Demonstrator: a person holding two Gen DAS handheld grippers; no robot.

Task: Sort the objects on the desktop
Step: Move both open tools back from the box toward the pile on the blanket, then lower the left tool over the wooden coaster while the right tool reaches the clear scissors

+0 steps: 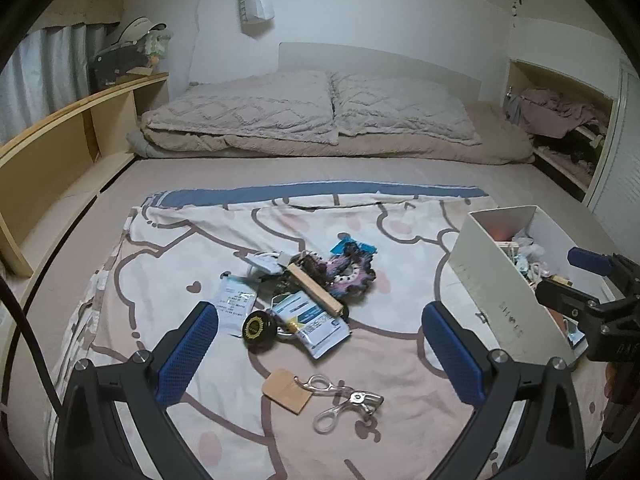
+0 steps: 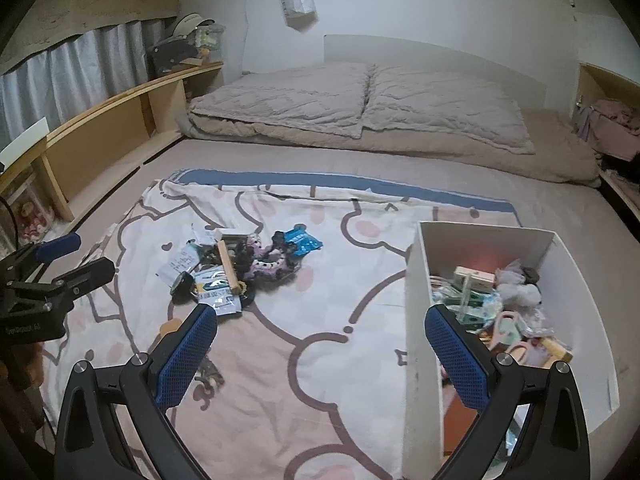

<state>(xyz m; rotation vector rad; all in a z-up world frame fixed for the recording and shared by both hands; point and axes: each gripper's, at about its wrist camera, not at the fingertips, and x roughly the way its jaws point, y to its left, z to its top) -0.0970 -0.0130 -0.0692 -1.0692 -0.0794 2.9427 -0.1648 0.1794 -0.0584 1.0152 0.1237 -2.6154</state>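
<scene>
Currently: left gripper [image 1: 320, 344] spread wide, empty, above eyelash curler [image 1: 348, 402], which lies nearest camera, touching tan tag [image 1: 286, 390], apart from clutter pile [image 1: 296, 292] beyond it. Curler judged light, rigid metal, slippery; best grip across hinge, not loops. Right gripper [image 2: 320, 344] also spread, empty, straddling near wall of white box [image 2: 416, 320]. Box well right of curler, open-topped, part filled; printed blanket [image 1: 400, 344] between them bare, soft, may snag.
</scene>
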